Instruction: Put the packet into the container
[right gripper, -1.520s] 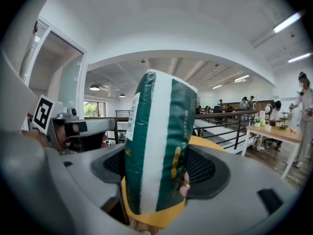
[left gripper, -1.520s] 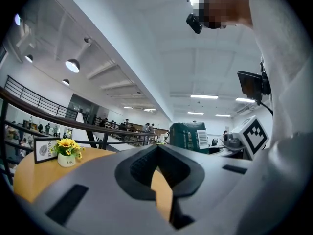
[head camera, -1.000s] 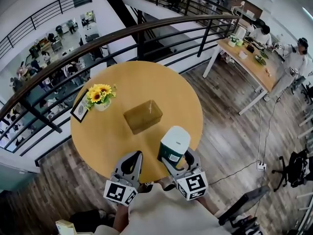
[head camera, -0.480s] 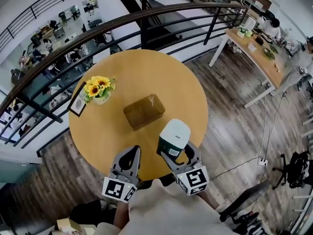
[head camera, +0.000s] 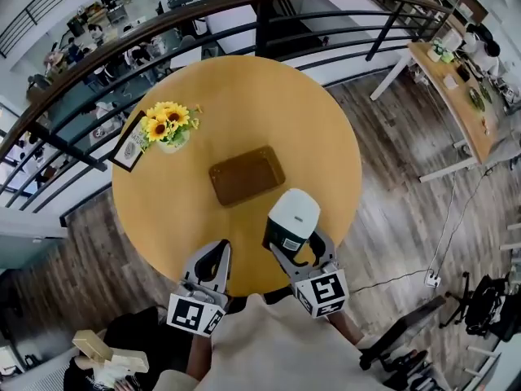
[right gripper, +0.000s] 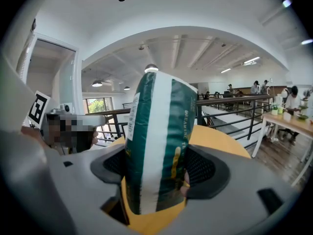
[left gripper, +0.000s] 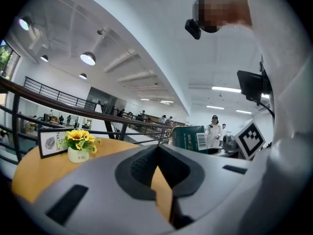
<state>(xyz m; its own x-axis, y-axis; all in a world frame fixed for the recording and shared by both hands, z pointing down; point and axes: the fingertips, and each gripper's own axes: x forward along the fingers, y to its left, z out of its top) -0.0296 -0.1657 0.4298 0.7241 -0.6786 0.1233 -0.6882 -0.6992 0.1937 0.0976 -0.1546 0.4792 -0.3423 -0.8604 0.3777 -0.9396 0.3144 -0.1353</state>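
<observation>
Carry step. The right tool [head camera: 295, 249] pinched the green-and-white packet [head camera: 293, 218] low on its body, with the jaws spread wide to fit it. The right gripper view showed the pads pressed on both sides of the packet [right gripper: 159, 146], which stood upright. The packet was held over the near edge of the round counter [head camera: 326, 137], not yet at the container. The brown container [head camera: 247, 175] sat flat about mid-counter, apart from the packet and just beyond it. It looked shallow and empty.

The left tool [head camera: 210, 251] hung beside the right one at the near edge, jaws pressed together with nothing in them. This was confirmed in the left gripper view [left gripper: 156, 153].

A sunflower pot [head camera: 167, 129] and a small framed card [head camera: 129, 147] stood toward the far-left edge, well clear of the path.

Judgement: the task was roughly halfway, with the packet grasped but not placed. The next move called for pushing the right tool forward until the packet was over the container, lowering it, probably tipping it flat since the container looked low, then spreading the jaws. One risk was the tall packet toppling out over the rim.
</observation>
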